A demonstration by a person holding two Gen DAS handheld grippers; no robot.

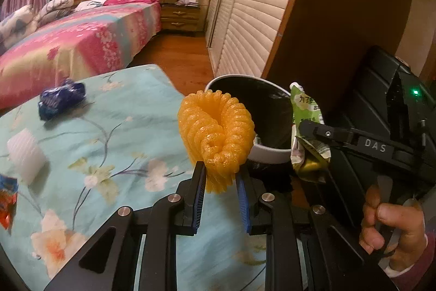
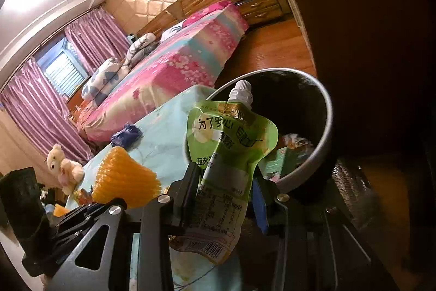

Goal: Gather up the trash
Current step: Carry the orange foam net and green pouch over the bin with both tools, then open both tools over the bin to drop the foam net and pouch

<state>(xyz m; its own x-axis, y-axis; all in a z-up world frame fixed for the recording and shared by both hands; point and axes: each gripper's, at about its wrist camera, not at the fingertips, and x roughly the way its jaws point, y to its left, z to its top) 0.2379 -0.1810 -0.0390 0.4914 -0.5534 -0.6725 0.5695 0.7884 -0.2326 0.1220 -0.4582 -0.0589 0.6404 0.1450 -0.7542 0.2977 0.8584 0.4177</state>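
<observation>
We've got both hands loaded & heading for the bin [image 1: 268,152]; left gripper [image 1: 220,183] is clamped on the orange foam net [image 1: 216,132], pads biting only its lower edge, most of it standing proud above the tips; right gripper [image 2: 224,182] is clamped on the green spout pouch [image 2: 226,143] about mid-body, cap up, barcode end dangling below the jaws.

The bin sits just past the corner of the floral cloth-covered table [image 1: 114,127], rim near both items; in the right wrist view the pouch's top overlaps the bin mouth, w/ wrappers already lying inside.

Risks as we judge them: the net is springy & held by a thin margin, so it could pop free early & land on the cloth or floor; if we release short of the rim, either piece could catch the edge & bounce out; both grippers converge on one opening, so they may knock each other.

Still left on the cloth: blue wrapper [image 1: 61,98], white foam piece [image 1: 26,154], red-orange packet [image 1: 6,201] at the edge.
</observation>
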